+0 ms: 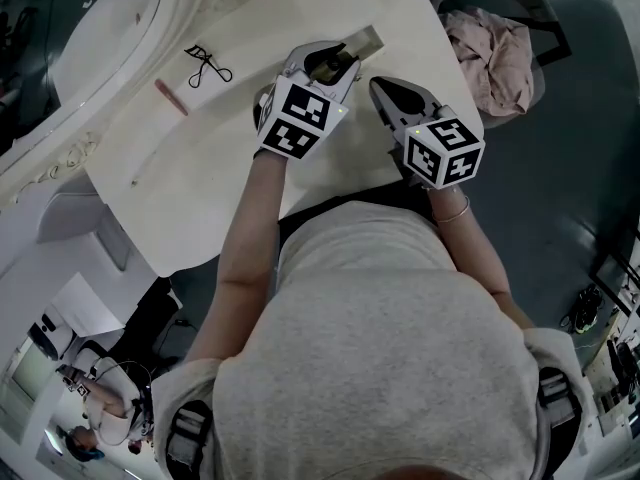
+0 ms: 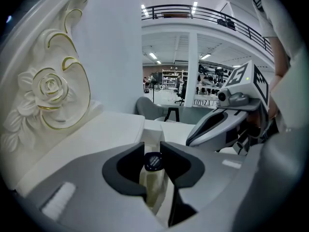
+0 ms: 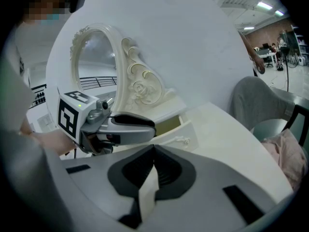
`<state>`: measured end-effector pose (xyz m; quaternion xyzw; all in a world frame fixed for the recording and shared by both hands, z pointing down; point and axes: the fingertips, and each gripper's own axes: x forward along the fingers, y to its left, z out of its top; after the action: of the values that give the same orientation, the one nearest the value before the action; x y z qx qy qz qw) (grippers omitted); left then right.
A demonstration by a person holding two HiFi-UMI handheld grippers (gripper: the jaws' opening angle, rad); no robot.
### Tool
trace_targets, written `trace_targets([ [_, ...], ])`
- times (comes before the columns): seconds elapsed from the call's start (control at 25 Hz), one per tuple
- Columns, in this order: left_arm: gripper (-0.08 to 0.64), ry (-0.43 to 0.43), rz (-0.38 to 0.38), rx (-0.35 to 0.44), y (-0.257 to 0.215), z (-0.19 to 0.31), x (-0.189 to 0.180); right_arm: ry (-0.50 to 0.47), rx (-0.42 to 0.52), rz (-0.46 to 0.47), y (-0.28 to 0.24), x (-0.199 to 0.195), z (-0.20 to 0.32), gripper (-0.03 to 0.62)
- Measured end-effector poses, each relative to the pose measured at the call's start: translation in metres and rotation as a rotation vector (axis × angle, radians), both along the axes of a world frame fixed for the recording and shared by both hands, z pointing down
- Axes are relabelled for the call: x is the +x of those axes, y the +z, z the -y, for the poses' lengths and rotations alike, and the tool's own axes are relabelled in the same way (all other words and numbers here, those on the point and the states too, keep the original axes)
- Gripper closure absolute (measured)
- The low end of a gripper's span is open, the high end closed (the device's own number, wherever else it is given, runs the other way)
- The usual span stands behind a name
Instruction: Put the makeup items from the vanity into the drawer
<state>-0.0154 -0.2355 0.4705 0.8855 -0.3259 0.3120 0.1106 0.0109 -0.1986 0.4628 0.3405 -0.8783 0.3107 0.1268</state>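
My left gripper point(image 1: 328, 66) is shut on a small cream bottle with a black cap point(image 2: 153, 162); the bottle stands upright between the pads, at the open drawer point(image 1: 360, 42) of the white vanity point(image 1: 330, 168). Just right of it, my right gripper point(image 1: 381, 87) is shut with nothing in it, its tips meeting point(image 3: 153, 148) and pointing toward the drawer point(image 3: 177, 128). On the vanity top to the left lie a black eyelash curler point(image 1: 208, 66), a pink stick point(image 1: 170, 97) and a thin pale stick point(image 1: 134, 180).
The ornate mirror frame point(image 1: 120, 28) runs along the vanity's far left side. A grey chair with a pink cloth point(image 1: 495, 56) stands to the right of the table. The person's body fills the foreground.
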Motion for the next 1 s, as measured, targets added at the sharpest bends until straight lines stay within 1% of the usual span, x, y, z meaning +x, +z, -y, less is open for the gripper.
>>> trace_targets([
  [0.2,0.454,-0.013,0.003,0.018,-0.0011,0.0011,-0.0002,0.004,-0.003,-0.001,0.0003,0.0007,-0.0005,0.583],
  [0.4,0.454,-0.038,0.015,0.038,-0.0007,0.002,-0.0009,0.016,-0.002,0.023,-0.0037,-0.0006,0.0012,0.584],
  [1.0,0.454,-0.033,0.008,0.042,-0.0004,0.0013,-0.0001,0.019,-0.006,0.021,-0.0019,0.0001,-0.0025,0.584],
])
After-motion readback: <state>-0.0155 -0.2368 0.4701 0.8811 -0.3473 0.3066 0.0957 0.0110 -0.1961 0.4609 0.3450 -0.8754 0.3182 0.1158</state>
